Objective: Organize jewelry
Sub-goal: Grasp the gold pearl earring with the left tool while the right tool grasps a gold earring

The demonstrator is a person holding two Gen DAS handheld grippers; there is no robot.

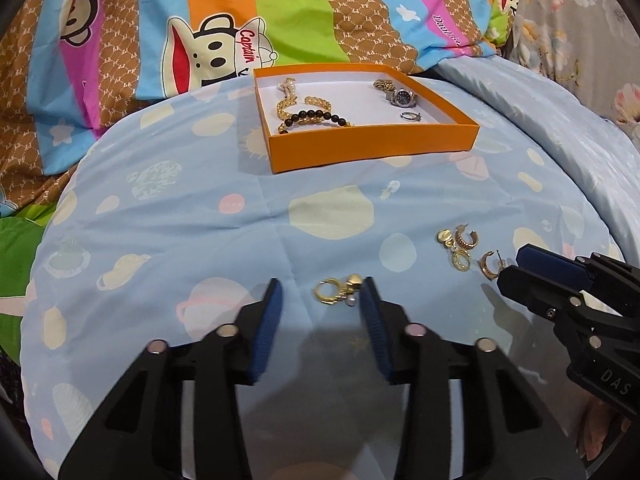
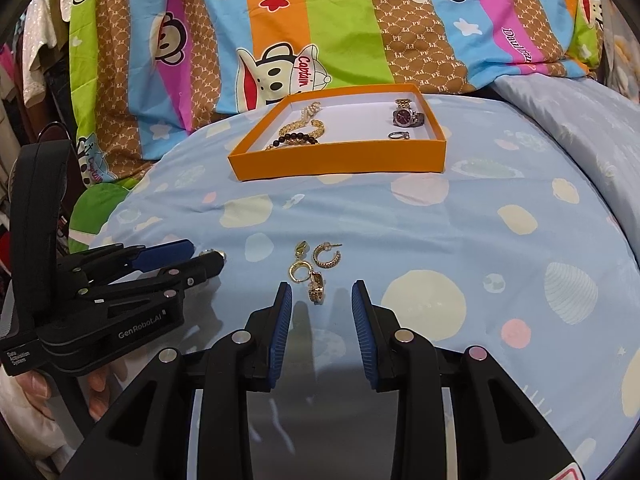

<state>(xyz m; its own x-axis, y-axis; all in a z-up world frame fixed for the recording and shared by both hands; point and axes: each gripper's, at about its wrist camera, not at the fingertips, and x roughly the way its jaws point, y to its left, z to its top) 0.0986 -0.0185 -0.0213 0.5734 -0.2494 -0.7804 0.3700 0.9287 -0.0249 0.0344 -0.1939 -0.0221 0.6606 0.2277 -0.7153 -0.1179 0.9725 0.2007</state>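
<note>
An orange box [image 1: 372, 148] [image 2: 340, 158] lies on the blue quilt and holds gold chains [image 1: 290, 106], a black bead bracelet [image 1: 316, 116], a watch [image 1: 402, 97] [image 2: 406, 117] and a ring [image 1: 410, 116] [image 2: 398, 135]. My left gripper [image 1: 322, 292] is open, low over the quilt, with a gold hoop-and-pearl earring [image 1: 340, 289] between its fingertips. My right gripper [image 2: 320, 290] is open, with a gold hoop earring [image 2: 317, 286] between its tips. Two other gold earrings [image 2: 298, 266] [image 2: 326, 254] lie just beyond. The right gripper also shows in the left wrist view [image 1: 516, 268], beside that earring group [image 1: 460, 244].
A striped cartoon-monkey duvet [image 1: 240, 20] [image 2: 340, 20] rises behind the box. A pale blue pillow [image 1: 540, 92] lies at the right. The left gripper body [image 2: 120, 292] sits at the left in the right wrist view.
</note>
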